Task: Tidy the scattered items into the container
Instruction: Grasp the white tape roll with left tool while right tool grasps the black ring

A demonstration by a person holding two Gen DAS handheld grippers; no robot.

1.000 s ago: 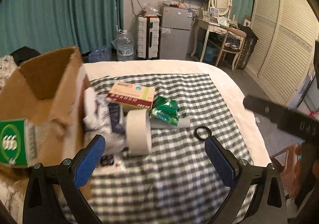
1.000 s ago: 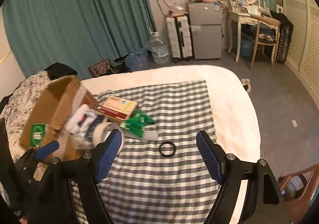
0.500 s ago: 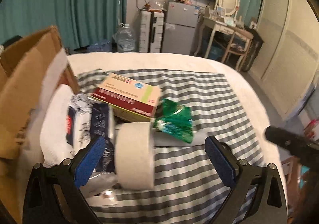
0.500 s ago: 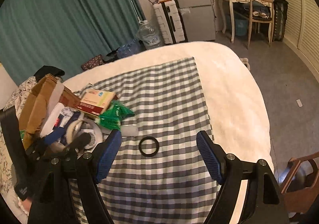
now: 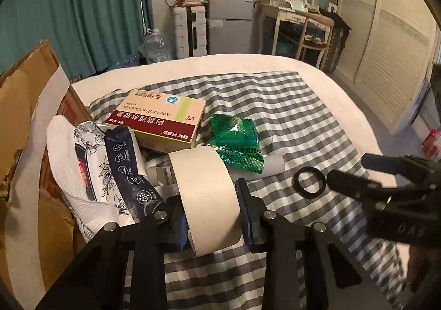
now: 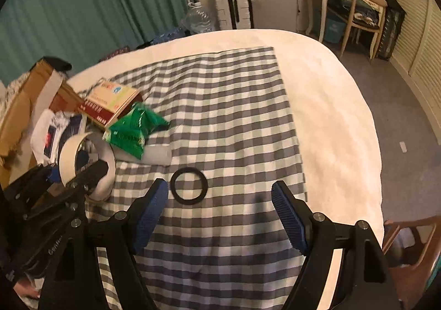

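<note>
**Left jaws close around the tape roll on the bed**

The roll of masking tape (image 5: 205,194) is wide, cream-coloured and stands on its edge on the checked cloth (image 5: 275,106), just in front of the medicine box (image 5: 162,119) and the green packet (image 5: 237,141). The left gripper (image 5: 210,216) has its jaws closing on the roll's two flat sides, its blue pads touching it. A second ago those jaws stood wide apart, well short of the roll; now they are around it.

The right gripper (image 6: 220,216) has its jaws apart and empty, hovering just short of the black ring (image 6: 188,186), which has come much nearer since then. The cardboard box (image 5: 24,106) stands open at the left.
</note>
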